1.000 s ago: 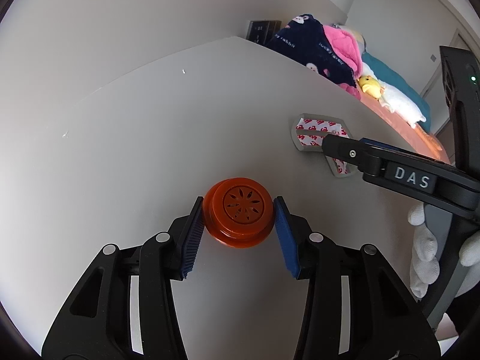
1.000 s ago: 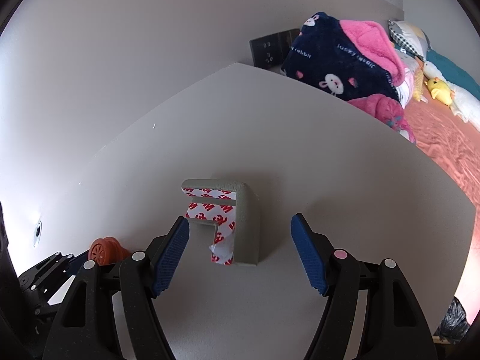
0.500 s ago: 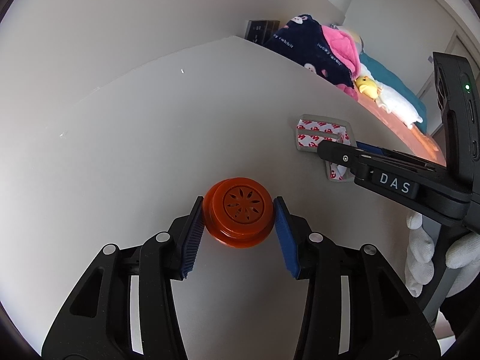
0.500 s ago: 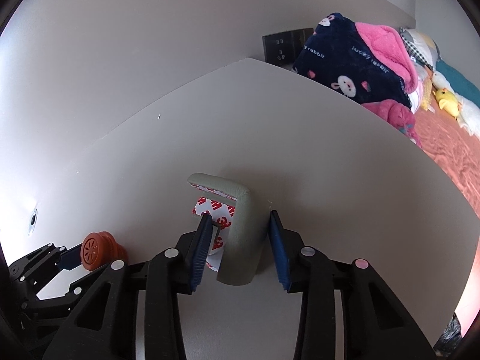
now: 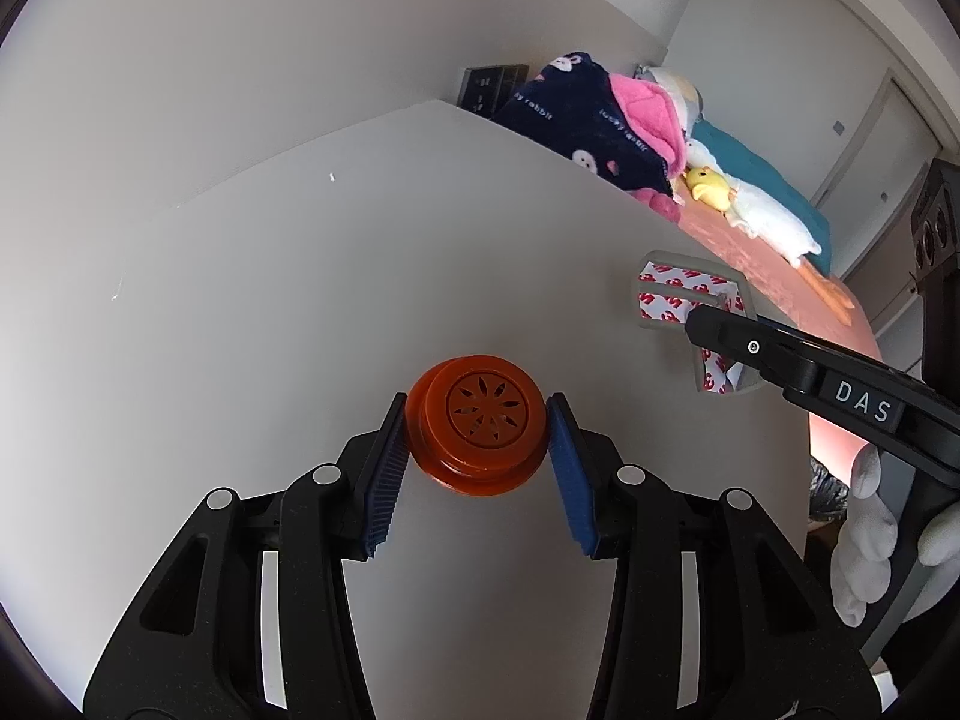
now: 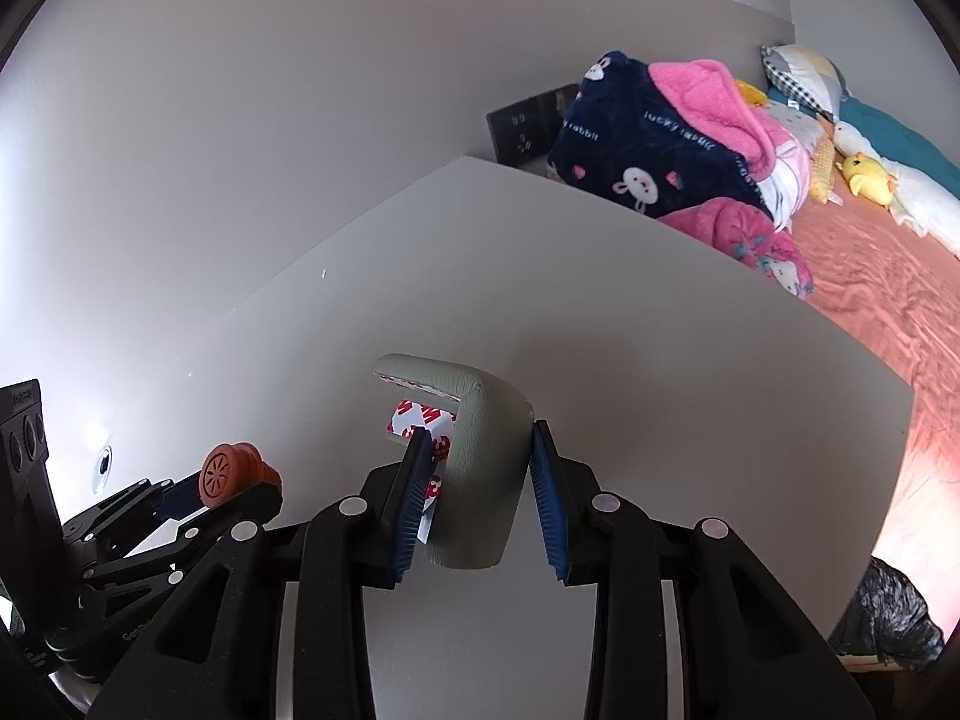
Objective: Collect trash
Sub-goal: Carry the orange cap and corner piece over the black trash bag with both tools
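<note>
Broad pale grey table (image 5: 240, 330), butted against a white wall. Beyond its far edge, a bed with salmon-pink cover (image 6: 888, 300), heaped with a navy-and-pink fleece blanket (image 6: 660, 138) and a small yellow plush duck (image 6: 867, 177). At the table's right, lifted clear of the surface, an L-shaped grey foam corner guard with red-and-white adhesive backing (image 6: 486, 468), pinched between the blue pads of the right tongs (image 6: 480, 480), just closed in on it. Gripped in a white-gloved hand (image 5: 870, 540). Toward the left, a round orange plastic cap with flower-shaped slots (image 5: 480, 426), clamped in the left tongs (image 5: 477, 456).
</note>
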`<action>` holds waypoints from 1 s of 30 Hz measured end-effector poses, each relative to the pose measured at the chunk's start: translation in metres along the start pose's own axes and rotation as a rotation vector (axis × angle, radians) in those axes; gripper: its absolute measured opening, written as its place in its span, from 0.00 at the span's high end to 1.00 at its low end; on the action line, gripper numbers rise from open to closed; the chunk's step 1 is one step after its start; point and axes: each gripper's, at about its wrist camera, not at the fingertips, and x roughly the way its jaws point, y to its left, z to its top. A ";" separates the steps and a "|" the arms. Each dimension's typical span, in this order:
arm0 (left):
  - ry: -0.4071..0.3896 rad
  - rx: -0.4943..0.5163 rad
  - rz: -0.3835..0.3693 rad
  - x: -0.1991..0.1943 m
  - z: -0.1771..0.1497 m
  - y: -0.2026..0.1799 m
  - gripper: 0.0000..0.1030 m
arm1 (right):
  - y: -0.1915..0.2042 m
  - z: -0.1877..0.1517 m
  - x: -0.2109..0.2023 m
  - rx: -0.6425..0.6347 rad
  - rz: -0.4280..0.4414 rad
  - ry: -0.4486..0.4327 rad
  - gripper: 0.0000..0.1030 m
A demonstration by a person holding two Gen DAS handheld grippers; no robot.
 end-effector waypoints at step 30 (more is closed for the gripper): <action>-0.051 0.200 -0.177 -0.050 0.001 -0.113 0.57 | -0.037 -0.060 -0.148 0.094 -0.109 -0.164 0.66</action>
